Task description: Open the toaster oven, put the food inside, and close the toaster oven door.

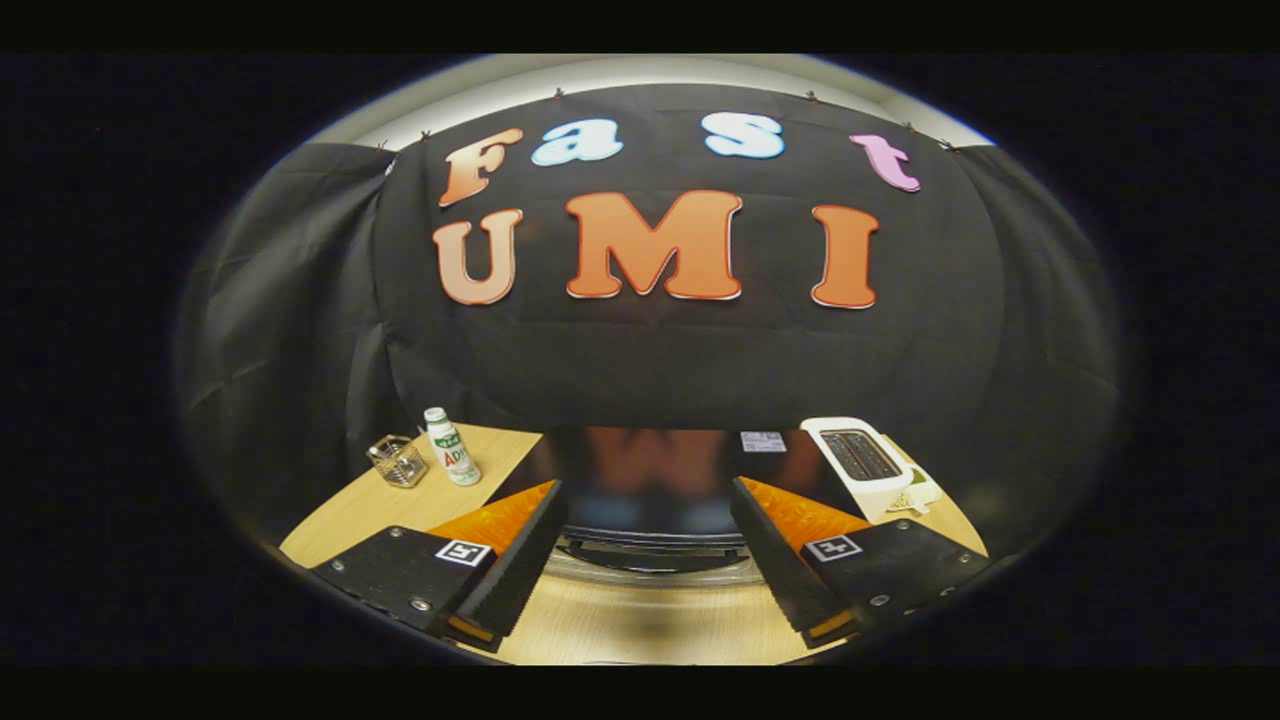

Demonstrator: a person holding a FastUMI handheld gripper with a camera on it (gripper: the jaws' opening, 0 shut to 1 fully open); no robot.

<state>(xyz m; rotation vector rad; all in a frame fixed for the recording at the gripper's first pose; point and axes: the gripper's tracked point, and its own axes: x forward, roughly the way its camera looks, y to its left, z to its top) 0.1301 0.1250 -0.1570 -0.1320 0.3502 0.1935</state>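
My gripper (648, 490) is open, its two black fingers (520, 560) spread wide with nothing held between them. Straight ahead, and filling the gap between them, stands the black toaster oven (650, 470), seen from slightly above with a glossy dark surface that mirrors the wall. A silver handle bar (650, 562) curves across its near edge, low between the fingers. I cannot tell from here whether its door is open. A small white label (762, 441) sits at the oven's far right corner.
The light wooden table (640, 625) carries a white bottle with a green label (452, 450) and a small wire basket (397, 460) left of the oven. To the oven's right stands a white slot toaster (862, 462). Black cloth walls close in behind.
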